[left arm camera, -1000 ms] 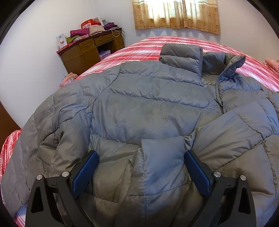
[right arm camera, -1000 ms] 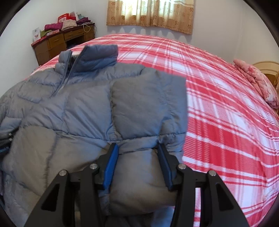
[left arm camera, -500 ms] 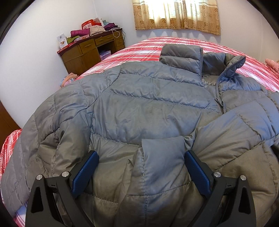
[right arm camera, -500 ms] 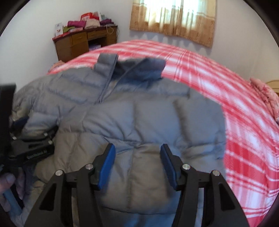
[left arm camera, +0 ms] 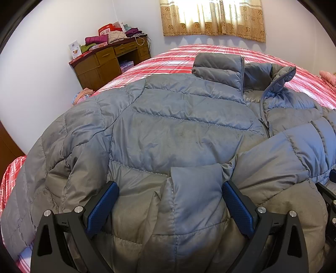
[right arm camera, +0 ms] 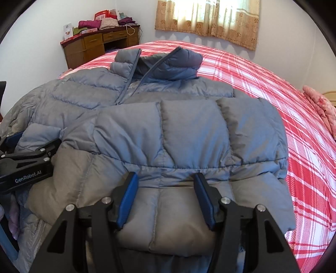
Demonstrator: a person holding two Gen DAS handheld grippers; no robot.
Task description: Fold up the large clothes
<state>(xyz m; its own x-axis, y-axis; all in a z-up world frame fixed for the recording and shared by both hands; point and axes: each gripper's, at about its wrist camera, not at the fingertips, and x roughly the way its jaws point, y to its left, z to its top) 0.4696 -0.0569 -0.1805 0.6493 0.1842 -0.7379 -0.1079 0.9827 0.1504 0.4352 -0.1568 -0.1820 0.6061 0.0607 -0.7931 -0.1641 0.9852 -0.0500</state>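
Observation:
A grey quilted puffer jacket (left arm camera: 180, 130) lies front up on the bed, collar at the far end, zip partly open. It also fills the right wrist view (right arm camera: 178, 130). Both sleeves are folded over the chest. My left gripper (left arm camera: 170, 187) is open, its jaws wide on either side of the left sleeve cuff (left arm camera: 195, 189). My right gripper (right arm camera: 166, 178) is open with its jaws around a bulge of the right sleeve (right arm camera: 189, 134) laid across the front. The left gripper shows at the left edge of the right wrist view (right arm camera: 31, 155).
The bed has a red and white plaid sheet (right arm camera: 283, 84). A wooden desk (left arm camera: 109, 61) piled with clothes and boxes stands in the far left corner. A curtained window (left arm camera: 212, 19) is on the far wall. A pink cloth (right arm camera: 321, 107) lies at the bed's right edge.
My right gripper has swung left, carrying the right sleeve across the jacket front, and its view now faces the collar. The left gripper has stayed still.

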